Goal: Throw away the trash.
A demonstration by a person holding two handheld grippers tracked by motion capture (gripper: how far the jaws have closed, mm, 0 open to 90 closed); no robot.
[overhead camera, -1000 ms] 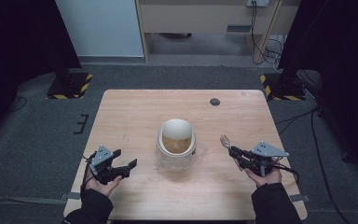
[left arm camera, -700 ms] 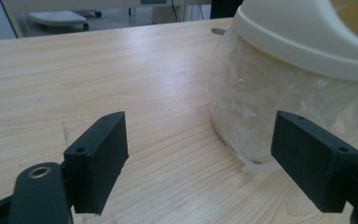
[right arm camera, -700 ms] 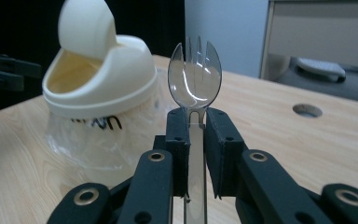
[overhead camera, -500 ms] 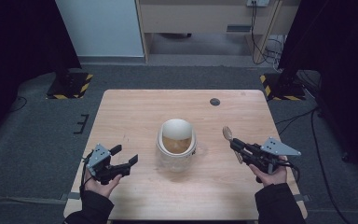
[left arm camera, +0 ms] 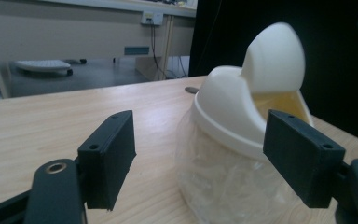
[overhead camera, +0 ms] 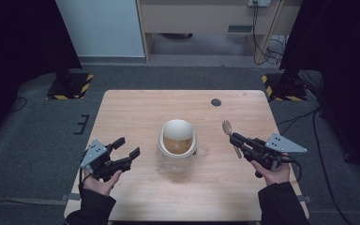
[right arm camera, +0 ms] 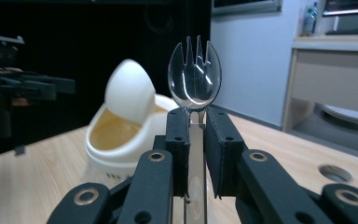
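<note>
The right gripper (overhead camera: 238,141) is clamped on the handle of a clear plastic spork (right arm camera: 194,79); in the right gripper view the two jaws press flat against the handle just below the bowl and the tines stand upright above them. In the high view the spork (overhead camera: 228,129) hangs over the right half of the table (overhead camera: 136,108), well in from its right edge. It looks light, thin and somewhat springy, and smooth plastic is likely to slip or twist if the grip loosens, so holding it on the flat of the handle close to the bowl seems the steadier choice.

The left gripper (overhead camera: 124,151) holds nothing, its jaws spread wide, near the table's left edge and pointed toward the small bin (overhead camera: 177,146) in the middle of the table. The bin (left arm camera: 242,140) has a cream lid with a swing flap tipped open and a crinkled clear liner around its body. It is probably light and easy to push or tip; its lid rim or sides would be the firm places to brace it, since the liner would only crumple.

What lies inside the bin is hard to make out beyond a tan interior. The lower handle of the spork is hidden between the jaws. A small dark round spot (overhead camera: 216,102) near the far edge may be a hole in the table; I cannot say for certain.
</note>
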